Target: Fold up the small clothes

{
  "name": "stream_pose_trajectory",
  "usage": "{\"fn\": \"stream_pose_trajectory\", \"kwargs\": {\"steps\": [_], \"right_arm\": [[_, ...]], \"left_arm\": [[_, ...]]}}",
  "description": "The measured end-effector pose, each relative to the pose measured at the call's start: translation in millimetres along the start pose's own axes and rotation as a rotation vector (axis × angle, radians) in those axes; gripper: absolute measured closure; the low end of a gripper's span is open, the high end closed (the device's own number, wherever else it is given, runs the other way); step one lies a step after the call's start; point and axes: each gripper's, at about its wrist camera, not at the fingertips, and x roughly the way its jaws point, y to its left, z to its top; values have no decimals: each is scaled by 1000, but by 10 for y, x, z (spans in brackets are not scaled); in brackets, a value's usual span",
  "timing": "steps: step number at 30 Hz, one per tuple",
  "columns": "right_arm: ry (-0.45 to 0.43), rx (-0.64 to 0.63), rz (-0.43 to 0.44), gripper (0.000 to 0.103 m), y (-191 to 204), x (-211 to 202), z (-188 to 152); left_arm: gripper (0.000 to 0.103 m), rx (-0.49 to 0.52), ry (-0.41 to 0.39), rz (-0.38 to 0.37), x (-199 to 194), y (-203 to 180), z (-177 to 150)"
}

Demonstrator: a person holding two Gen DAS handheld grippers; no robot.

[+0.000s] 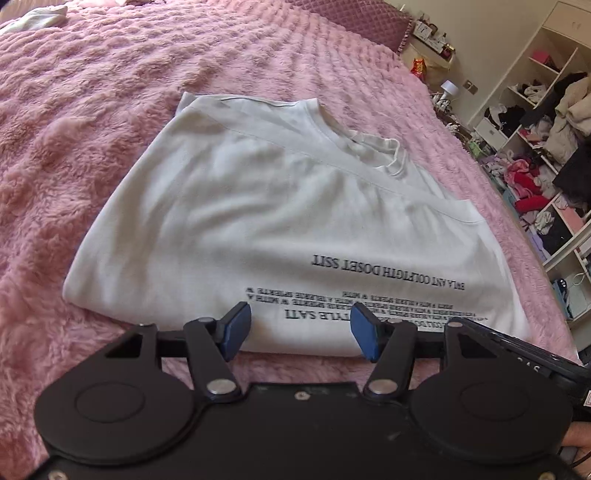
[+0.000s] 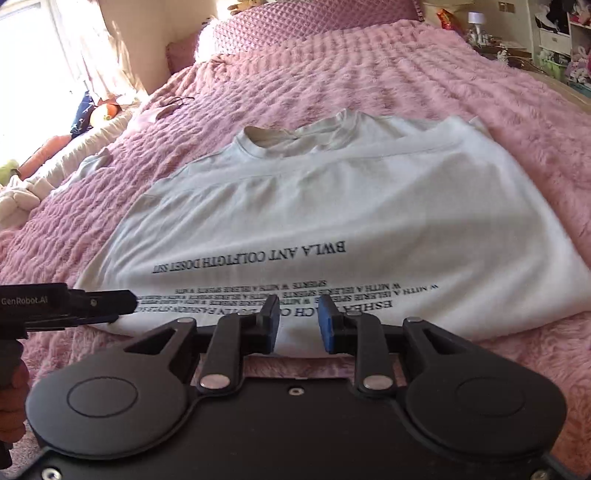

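Observation:
A white T-shirt (image 1: 280,206) with black print lies flat on the pink fluffy blanket (image 1: 92,110), sleeves folded in, collar (image 1: 391,155) at the far end. My left gripper (image 1: 300,330) is open over the shirt's near edge, blue pads wide apart, no cloth between them. In the right wrist view the same T-shirt (image 2: 351,199) fills the middle. My right gripper (image 2: 300,323) hovers at its near edge with a narrow gap between the pads, nothing pinched. The left gripper's tip (image 2: 110,302) shows at the shirt's near left corner.
A purple quilted pillow (image 2: 295,22) sits at the bed's head. Open shelves stuffed with clothes (image 1: 535,147) stand past the bed's right side. Another white garment (image 1: 37,18) lies far left. Soft toys and bedding (image 2: 44,155) are heaped by the window.

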Motion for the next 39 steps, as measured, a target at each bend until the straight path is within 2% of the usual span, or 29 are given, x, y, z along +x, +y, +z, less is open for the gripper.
{"fn": "stream_pose_trajectory", "kwargs": {"steps": [5, 9, 12, 15, 18, 22, 24, 25, 27, 28, 30, 32, 33, 35, 39], "right_arm": [[-36, 124, -135, 80, -597, -264, -3], [-71, 201, -286, 80, -1111, -476, 22], [-68, 266, -251, 81, -1327, -516, -17], [-68, 226, -278, 81, -1268, -450, -73], [-76, 164, -332, 81, -1152, -362, -130], [-63, 179, -382, 81, -1060, -419, -66], [-105, 166, -405, 69, -917, -514, 34], [-142, 138, -395, 65, -834, -545, 95], [-191, 75, -339, 56, -701, -537, 257], [-203, 53, -309, 56, -669, -501, 344], [-233, 44, -286, 57, -698, -397, 518], [-264, 77, -321, 57, -830, -263, 682], [-258, 92, -327, 62, -920, -188, 756], [-233, 119, -322, 66, -1125, 9, 918], [-189, 107, -309, 66, -1310, 324, 1131]], "left_arm": [[41, -54, -12, 53, -148, 425, 23], [41, -133, -26, 78, -269, 711, 21], [39, -156, -22, 103, -252, 844, -17], [38, -179, -21, 86, -159, 948, -95], [36, -121, -18, 96, -104, 898, -124], [37, -162, 9, 98, -252, 782, 30], [33, -134, -43, 58, -389, 647, 129], [31, -102, -72, 35, -438, 558, 194], [18, -50, -98, 6, -433, 432, 349], [18, -29, -106, 4, -391, 396, 440], [18, -14, -134, 45, -287, 388, 629], [21, -41, -169, 58, -170, 490, 819], [29, -54, -181, 63, -111, 536, 905], [43, -66, -190, 95, 44, 628, 1100], [52, -95, -179, 147, 378, 774, 1364]]}}
